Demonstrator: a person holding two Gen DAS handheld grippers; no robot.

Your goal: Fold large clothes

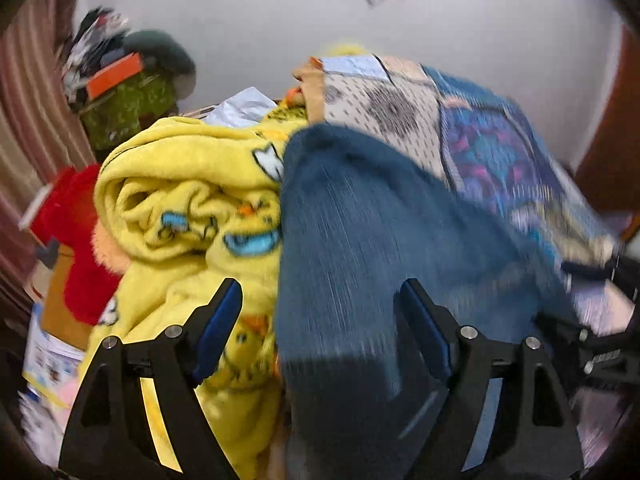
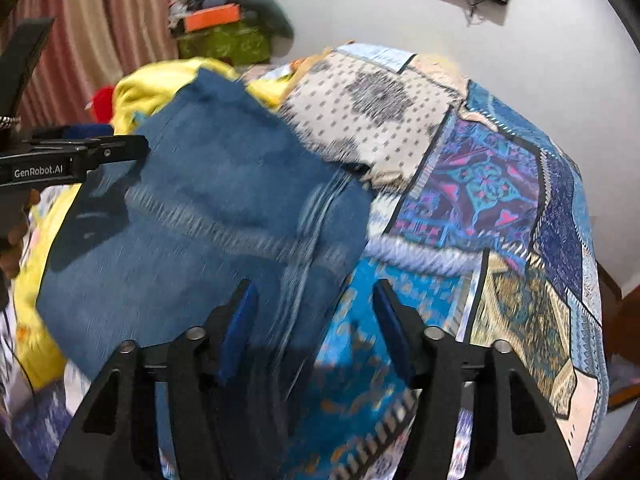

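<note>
Both my left gripper point(image 1: 320, 308) and right gripper point(image 2: 314, 308) stand spread, holding nothing. The blue cloth point(image 2: 208, 216) lies between the yellow blanket point(image 1: 188, 208) and the patchwork quilt point(image 2: 500, 208). Risk: pinching the blanket along with it.

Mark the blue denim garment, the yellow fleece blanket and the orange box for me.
blue denim garment point(image 2: 192, 216): right wrist view, middle of its flat panel.
yellow fleece blanket point(image 1: 180, 208): left wrist view, on the rolled folds.
orange box point(image 1: 115, 74): left wrist view, its long side face.
</note>
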